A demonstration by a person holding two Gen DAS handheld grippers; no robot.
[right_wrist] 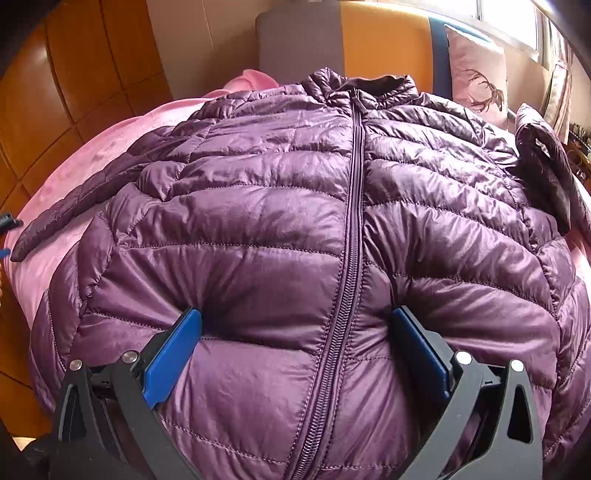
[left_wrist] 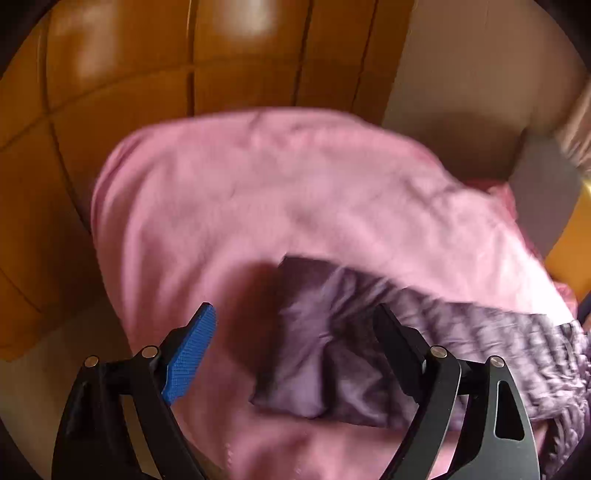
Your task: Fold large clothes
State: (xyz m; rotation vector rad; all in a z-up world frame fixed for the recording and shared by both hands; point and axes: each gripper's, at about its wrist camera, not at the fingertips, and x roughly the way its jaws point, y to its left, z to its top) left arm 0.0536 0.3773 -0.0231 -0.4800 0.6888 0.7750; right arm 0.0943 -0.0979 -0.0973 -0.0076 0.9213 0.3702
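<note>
A purple quilted puffer jacket point(right_wrist: 295, 229) lies face up, zipped, on a pink blanket point(right_wrist: 74, 162). My right gripper point(right_wrist: 295, 317) is open, its blue fingertips pressed into the jacket's lower front on both sides of the zipper. The jacket's left sleeve point(right_wrist: 70, 206) stretches out to the left. In the left wrist view that sleeve's cuff point(left_wrist: 317, 343) lies between the fingers of my open left gripper point(left_wrist: 295, 314), just above the pink blanket point(left_wrist: 258, 192). The right sleeve point(right_wrist: 546, 158) is folded at the far right.
A wooden floor point(left_wrist: 110, 74) lies to the left. A grey and orange headboard point(right_wrist: 332, 40) and a pink pillow with a deer print point(right_wrist: 480, 74) stand at the back. A window point(right_wrist: 509, 18) is at the top right.
</note>
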